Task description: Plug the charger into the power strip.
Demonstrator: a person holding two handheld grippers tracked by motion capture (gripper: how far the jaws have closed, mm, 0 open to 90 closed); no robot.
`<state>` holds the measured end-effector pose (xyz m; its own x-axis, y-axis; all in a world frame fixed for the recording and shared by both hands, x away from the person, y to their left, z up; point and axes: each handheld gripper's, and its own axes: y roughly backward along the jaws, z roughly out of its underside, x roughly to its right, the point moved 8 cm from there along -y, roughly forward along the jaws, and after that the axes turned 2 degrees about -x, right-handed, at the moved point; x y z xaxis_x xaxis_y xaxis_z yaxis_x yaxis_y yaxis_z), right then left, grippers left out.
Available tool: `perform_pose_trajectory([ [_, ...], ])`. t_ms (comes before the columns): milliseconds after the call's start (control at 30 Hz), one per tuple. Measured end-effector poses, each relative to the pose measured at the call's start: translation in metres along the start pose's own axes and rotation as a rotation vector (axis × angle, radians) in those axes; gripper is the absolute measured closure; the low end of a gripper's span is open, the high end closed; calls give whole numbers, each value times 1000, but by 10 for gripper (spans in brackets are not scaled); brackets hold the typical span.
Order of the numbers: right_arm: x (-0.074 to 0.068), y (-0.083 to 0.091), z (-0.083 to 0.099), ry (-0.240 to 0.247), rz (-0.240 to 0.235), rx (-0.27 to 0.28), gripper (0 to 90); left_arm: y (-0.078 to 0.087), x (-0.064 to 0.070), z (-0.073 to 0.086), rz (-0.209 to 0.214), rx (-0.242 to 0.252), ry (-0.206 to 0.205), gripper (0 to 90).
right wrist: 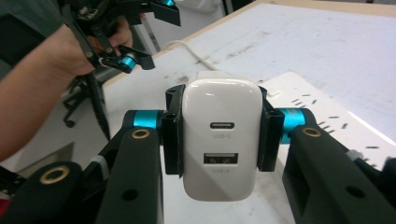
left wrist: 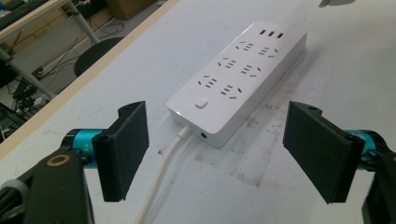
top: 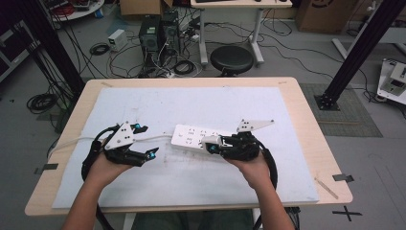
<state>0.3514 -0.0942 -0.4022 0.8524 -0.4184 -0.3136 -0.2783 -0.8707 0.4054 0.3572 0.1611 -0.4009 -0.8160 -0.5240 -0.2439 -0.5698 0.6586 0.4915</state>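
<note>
Two flat sides of the charger [right wrist: 221,140] — light, rigid, slick — sat clamped in the right gripper [right wrist: 219,135], just above the power strip [top: 194,136] at the bench's 6 o'clock, while the left gripper [left wrist: 217,154] gaped empty.

Left tongs [top: 144,141] jaws spread wide, hand low; right tongs [top: 214,145] jaws clamped shut.

A lab or engineering workroom is showing here: computer towers [top: 155,31] are standing at twelve o'clock amid tangled cables [top: 122,57] on the grey floor, black aluminium frame posts [top: 356,50] are rising at two o'clock, and cardboard boxes [top: 318,14] are sitting beyond.
</note>
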Motion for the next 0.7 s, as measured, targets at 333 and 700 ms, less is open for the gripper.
perform_pose_trajectory([
  [333, 13, -7, -7, 97, 127, -26, 632, 1, -5, 8, -4, -6, 13, 225],
  [700, 45, -15, -11, 159, 231, -208, 632, 7, -5, 19, -11, -7, 32, 225],
])
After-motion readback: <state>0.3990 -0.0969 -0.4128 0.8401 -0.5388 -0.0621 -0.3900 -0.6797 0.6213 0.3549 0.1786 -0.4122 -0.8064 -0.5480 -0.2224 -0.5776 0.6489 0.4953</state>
